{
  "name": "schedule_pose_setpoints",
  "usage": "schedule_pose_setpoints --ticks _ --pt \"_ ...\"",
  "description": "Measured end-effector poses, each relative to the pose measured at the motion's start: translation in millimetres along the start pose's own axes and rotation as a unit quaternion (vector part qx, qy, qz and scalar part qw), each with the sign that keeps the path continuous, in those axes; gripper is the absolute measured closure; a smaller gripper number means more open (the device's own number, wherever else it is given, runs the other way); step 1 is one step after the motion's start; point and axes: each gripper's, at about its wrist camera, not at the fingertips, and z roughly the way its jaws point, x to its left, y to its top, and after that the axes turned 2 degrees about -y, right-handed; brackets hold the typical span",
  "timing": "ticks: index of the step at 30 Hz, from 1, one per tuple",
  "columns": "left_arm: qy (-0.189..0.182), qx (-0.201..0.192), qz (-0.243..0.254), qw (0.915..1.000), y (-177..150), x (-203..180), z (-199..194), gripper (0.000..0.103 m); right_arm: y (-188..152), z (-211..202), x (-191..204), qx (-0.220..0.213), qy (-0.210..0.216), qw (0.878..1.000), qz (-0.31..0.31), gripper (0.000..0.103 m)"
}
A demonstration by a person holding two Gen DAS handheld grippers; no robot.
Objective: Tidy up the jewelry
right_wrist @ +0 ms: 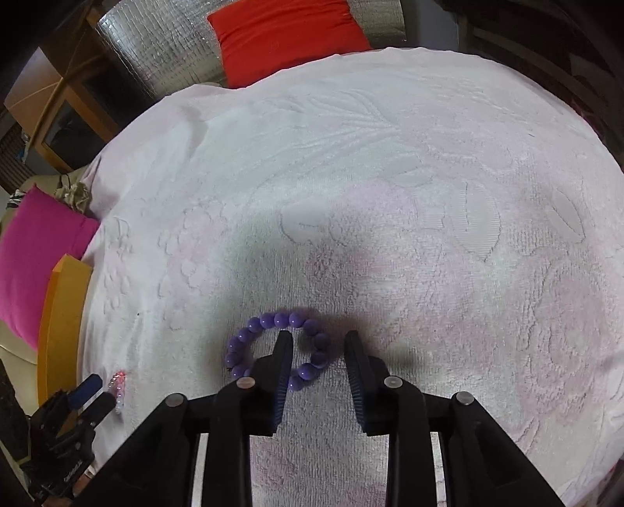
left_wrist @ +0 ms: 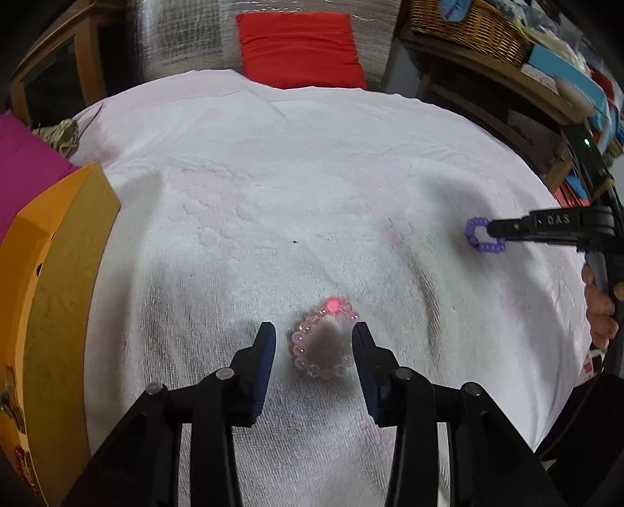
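Observation:
A pink clear-bead bracelet (left_wrist: 298, 345) with one glowing red bead lies on the white towel (left_wrist: 312, 175). My left gripper (left_wrist: 314, 339) stands open astride it, and neither pad touches the beads. In the right wrist view this gripper (right_wrist: 97, 390) and the pink bracelet (right_wrist: 119, 384) show at the lower left. A purple bead bracelet (right_wrist: 269, 321) lies flat on the towel (right_wrist: 429, 195). My right gripper (right_wrist: 318, 339) is open over it, one finger inside the ring and the other outside to the right. The left wrist view shows the purple bracelet (left_wrist: 474, 230) at the right gripper's (left_wrist: 493, 228) tip.
An orange box (left_wrist: 58, 292) stands at the towel's left edge, with a magenta cushion (left_wrist: 23, 167) behind it. A red cushion (left_wrist: 300, 46) lies beyond the far edge. Shelves with a wicker basket (left_wrist: 468, 27) stand at the back right. A person's hand (left_wrist: 600, 312) holds the right gripper.

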Motion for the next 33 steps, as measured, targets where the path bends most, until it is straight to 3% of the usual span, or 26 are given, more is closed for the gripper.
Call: schedule_pose_setpoints --ticks 7,16,23,26,33 --pt "0.045 -0.004 0.028 0.9986 0.3 -8.4 1.0 0.062 -3.7 2.1 11.2 -0.020 -0.027 0.999 -0.030 0.072" --pt "0.075 0.005 0.041 0.9964 0.1 -10.5 6.9 0.061 -10.4 5.5 26.7 -0.043 -0.068 0.994 -0.076 0.073" --pt "0.080 0.011 0.045 0.9957 -1.4 -9.9 9.6 0.060 -13.3 5.9 28.9 -0.052 -0.079 0.992 -0.085 0.073" --pt "0.084 0.011 0.044 0.9954 -1.8 -8.9 10.6 0.053 -16.2 3.9 28.4 -0.056 -0.079 0.992 -0.083 0.073" --pt "0.083 0.012 0.043 0.9955 -2.0 -7.7 13.7 0.052 -13.6 6.4 31.7 -0.058 -0.083 0.991 -0.083 0.072"
